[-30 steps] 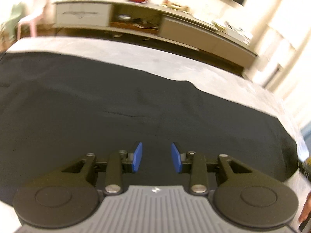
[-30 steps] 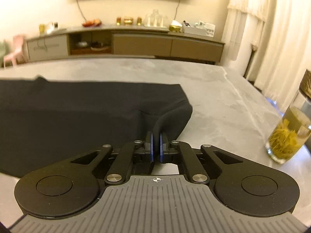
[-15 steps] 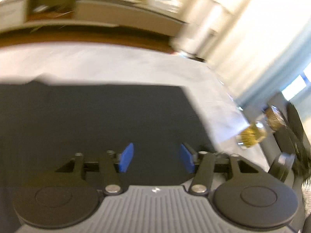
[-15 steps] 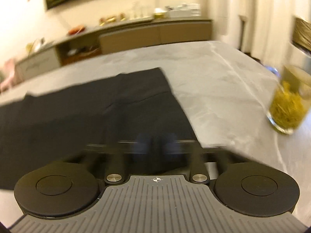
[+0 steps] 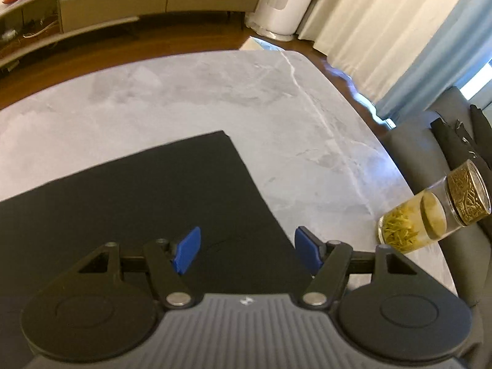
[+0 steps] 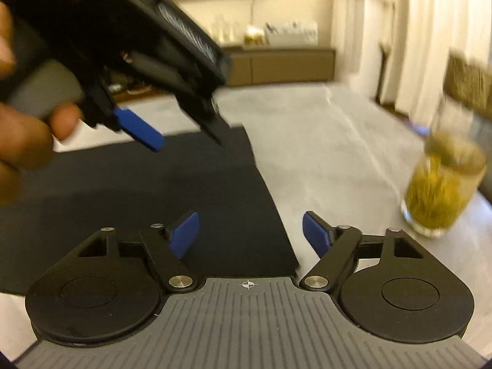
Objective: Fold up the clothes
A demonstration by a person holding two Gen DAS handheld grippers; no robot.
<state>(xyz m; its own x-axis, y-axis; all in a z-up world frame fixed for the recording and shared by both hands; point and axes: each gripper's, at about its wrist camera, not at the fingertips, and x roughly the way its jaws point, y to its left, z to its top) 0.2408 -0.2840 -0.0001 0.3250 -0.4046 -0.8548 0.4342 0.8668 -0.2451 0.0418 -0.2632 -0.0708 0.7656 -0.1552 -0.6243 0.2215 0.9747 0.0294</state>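
Black garment (image 5: 129, 209) lies flat on the grey marble surface (image 5: 215, 92), filling the lower left and centre of both wrist views, its corner toward the frame centre and its right edge running diagonally down between the blue pads. Left gripper (image 5: 246, 250): jaws apart and opening, nothing pinched, cloth beneath them; in the right wrist view it hangs at upper left (image 6: 172, 135), held by a hand (image 6: 21, 141). Right gripper (image 6: 250, 233): jaws apart and opening, cloth edge below, unclamped; glass jar (image 5: 430, 215) of yellow-green leaves stands at far right.
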